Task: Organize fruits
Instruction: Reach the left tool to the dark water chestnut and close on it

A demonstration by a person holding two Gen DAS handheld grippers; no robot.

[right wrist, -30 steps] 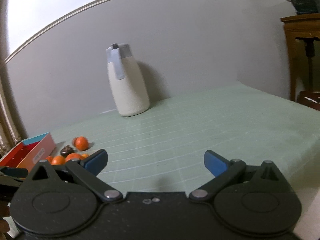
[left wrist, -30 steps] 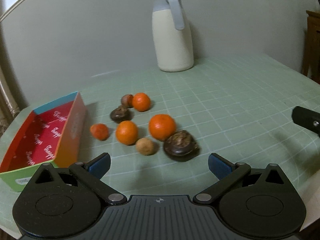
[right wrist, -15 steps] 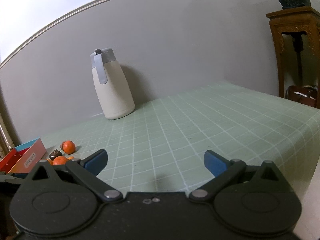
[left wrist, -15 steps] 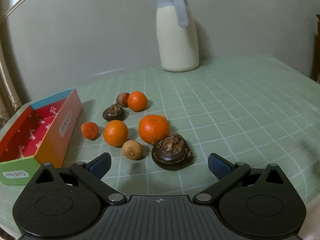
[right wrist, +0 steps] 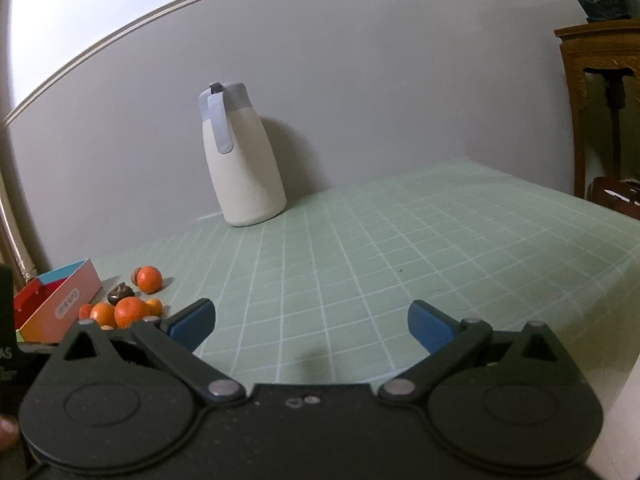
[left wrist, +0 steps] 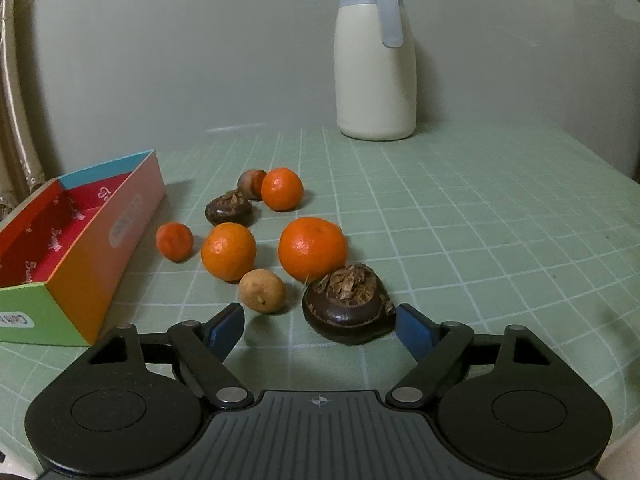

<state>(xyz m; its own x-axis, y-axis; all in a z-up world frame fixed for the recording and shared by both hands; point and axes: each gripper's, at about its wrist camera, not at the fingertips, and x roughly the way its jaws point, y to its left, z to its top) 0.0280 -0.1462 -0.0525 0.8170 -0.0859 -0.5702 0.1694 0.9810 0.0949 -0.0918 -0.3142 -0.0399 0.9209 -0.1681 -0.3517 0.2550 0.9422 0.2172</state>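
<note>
Nearing the fruit since a second ago, the left tool [left wrist: 318,326] is closing, nothing gripped, its right pad beside the dark water chestnut [left wrist: 347,307]; the right tool [right wrist: 310,322] is hanging wide.

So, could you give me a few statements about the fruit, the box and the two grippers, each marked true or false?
1. The colourful box already holds an orange. False: its red inside shows no fruit; all the fruit lies on the table.
2. The big dark fruit lies just ahead of the left gripper, whose jaws are closing. True.
3. The right gripper is shut on an orange. False: its jaws stand open over bare table.
4. The white jug stands upright by the wall. True.
5. The small tan fruit sits inside the box. False: it lies on the table beside the dark fruit.
</note>
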